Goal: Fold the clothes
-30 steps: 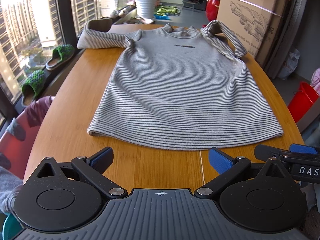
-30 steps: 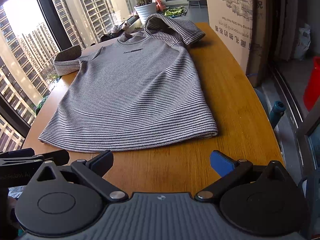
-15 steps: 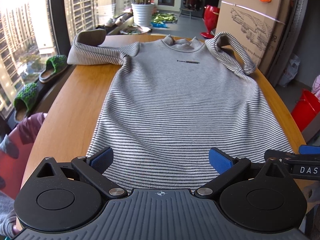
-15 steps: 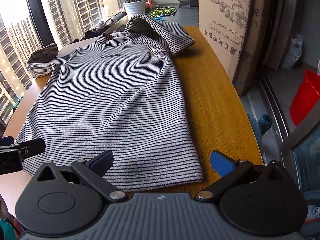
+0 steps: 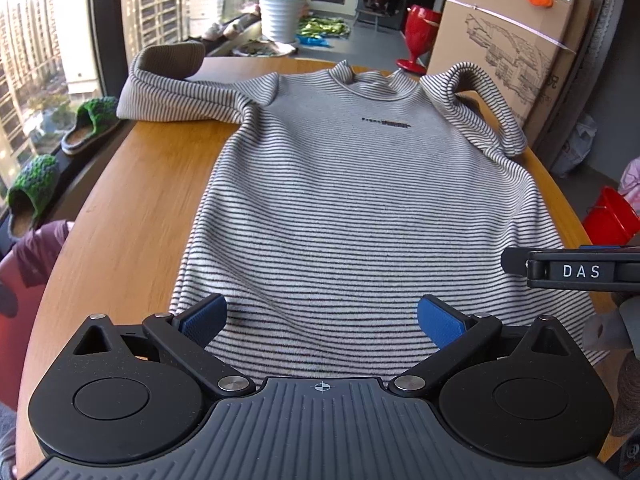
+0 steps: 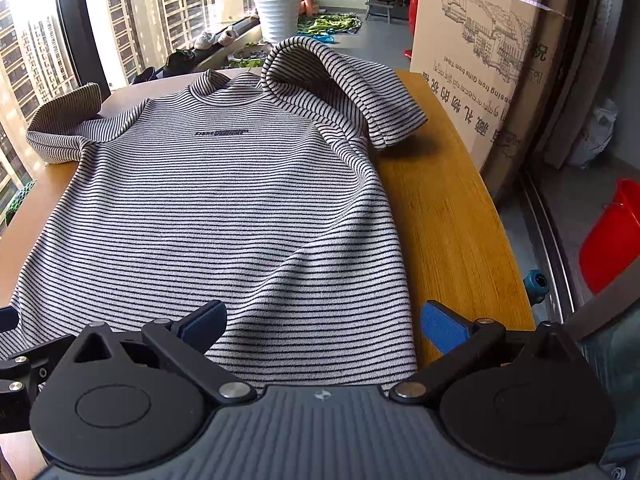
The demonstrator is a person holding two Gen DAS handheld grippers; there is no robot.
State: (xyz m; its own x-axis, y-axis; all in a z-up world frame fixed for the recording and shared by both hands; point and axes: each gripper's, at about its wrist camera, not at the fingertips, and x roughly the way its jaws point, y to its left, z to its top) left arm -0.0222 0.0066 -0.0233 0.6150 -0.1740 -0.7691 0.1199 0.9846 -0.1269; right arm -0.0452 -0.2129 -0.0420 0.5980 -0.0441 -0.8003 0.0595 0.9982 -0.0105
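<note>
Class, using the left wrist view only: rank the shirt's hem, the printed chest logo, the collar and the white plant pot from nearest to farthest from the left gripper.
1. Shirt's hem: lies between the open fingers of the left gripper.
2. Chest logo: mid-shirt, slightly right.
3. Collar: at the shirt's far end.
4. White plant pot: beyond the table, far left by the window.

We see a wooden table (image 5: 132, 184) with a warm, honey-coloured grain and rounded edges. Directly on it lies a grey striped shirt (image 5: 360, 208), spread front up with its collar at the far end and its hem at the near edge. Its left sleeve (image 5: 180, 92) stretches out sideways, while its right sleeve (image 6: 344, 84) humps up in a loose fold
</note>
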